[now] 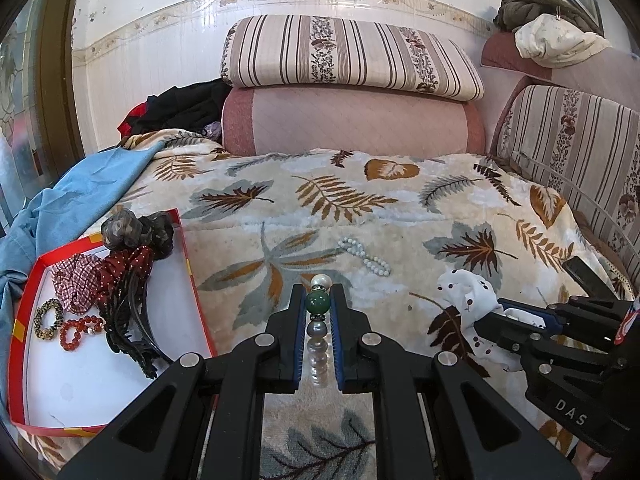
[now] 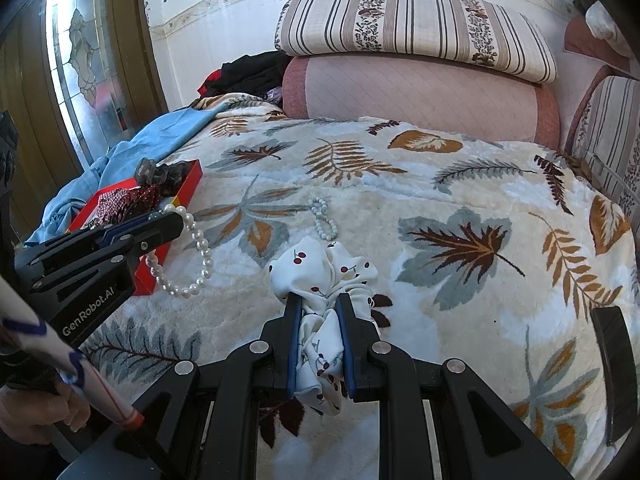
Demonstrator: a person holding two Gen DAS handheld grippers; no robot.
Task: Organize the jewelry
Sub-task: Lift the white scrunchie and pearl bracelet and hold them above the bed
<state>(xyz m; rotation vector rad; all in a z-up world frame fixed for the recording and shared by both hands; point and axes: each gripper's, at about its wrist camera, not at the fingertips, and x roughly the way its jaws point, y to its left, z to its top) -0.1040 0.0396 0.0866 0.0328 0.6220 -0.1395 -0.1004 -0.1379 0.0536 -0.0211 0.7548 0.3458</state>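
My left gripper [image 1: 319, 294] is shut on a pearl bracelet [image 1: 318, 322] with a green bead; the bracelet's loop hangs from it in the right wrist view [image 2: 192, 256], just right of the red box. My right gripper [image 2: 320, 300] is shut on a white cherry-print scrunchie [image 2: 320, 272], also seen in the left wrist view [image 1: 466, 292]. A small pale bead bracelet [image 1: 366, 256] lies on the leaf-patterned blanket ahead of both grippers [image 2: 323, 220]. The red-rimmed white box [image 1: 120, 360] at left holds scrunchies, a black hair clip and bead bracelets.
A leaf-print blanket [image 1: 360, 200] covers the bed. Pink and striped cushions [image 1: 352, 92] stand at the back and right. A blue cloth [image 1: 80, 184] and dark clothes [image 1: 180, 108] lie at the left. A black strip [image 2: 614, 368] lies at the right edge.
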